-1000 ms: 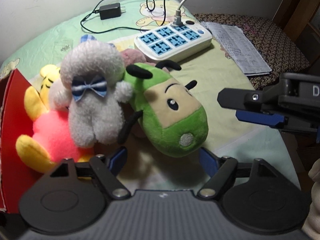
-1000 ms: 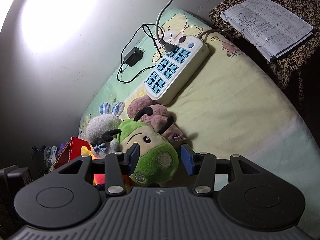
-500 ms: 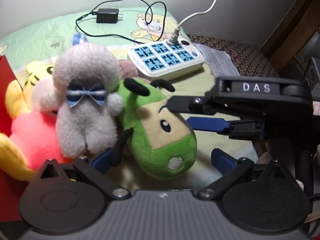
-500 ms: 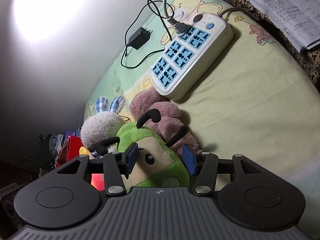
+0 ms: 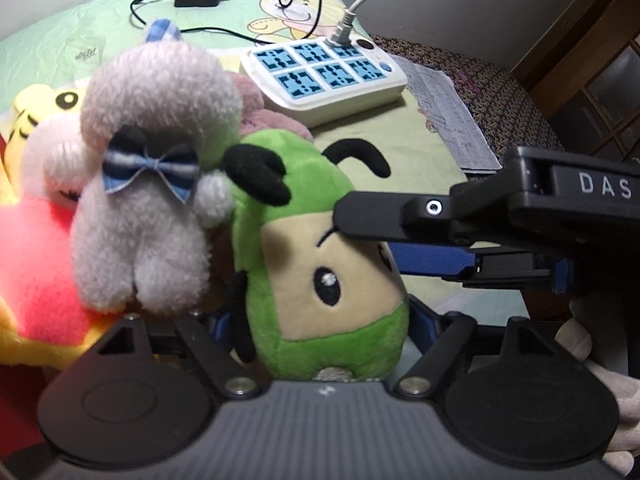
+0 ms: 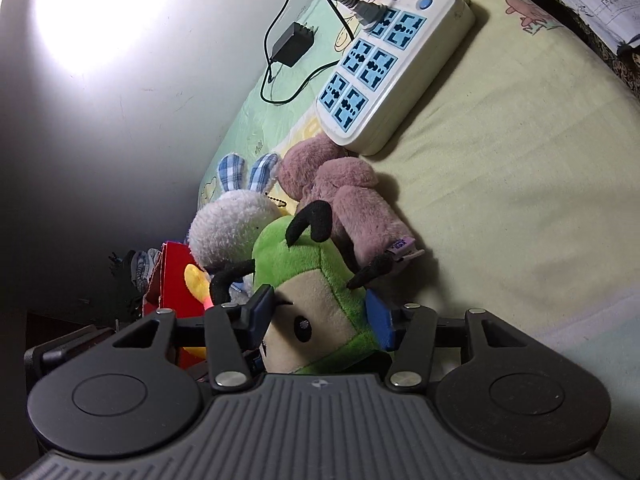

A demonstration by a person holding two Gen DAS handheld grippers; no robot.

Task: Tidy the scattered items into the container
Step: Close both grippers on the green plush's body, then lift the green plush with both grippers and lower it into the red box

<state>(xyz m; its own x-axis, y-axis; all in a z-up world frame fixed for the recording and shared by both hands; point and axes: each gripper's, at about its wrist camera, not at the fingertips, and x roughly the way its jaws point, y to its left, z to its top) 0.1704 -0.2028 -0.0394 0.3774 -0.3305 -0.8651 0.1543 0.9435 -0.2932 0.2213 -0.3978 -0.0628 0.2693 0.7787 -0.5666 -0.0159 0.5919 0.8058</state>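
I see a pale green cartoon-bear sheet (image 5: 100, 36) spread over the bed against a plain grey wall (image 6: 120, 128) lit by one bright glare at far left, with a dark floral-patterned seat (image 5: 492, 92) and brown wooden furniture (image 5: 592, 40) at right.

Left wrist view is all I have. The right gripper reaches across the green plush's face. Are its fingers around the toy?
Observer: Yes. In the right wrist view the right gripper is open, with one finger on each side of the green plush.
Operator: Anything close behind the plush?
Observer: A mauve plush lies right behind it, its purple tag by the green toy's black antenna.
Operator: Where's the container?
Observer: A red box shows just left of the grey bunny in that view.
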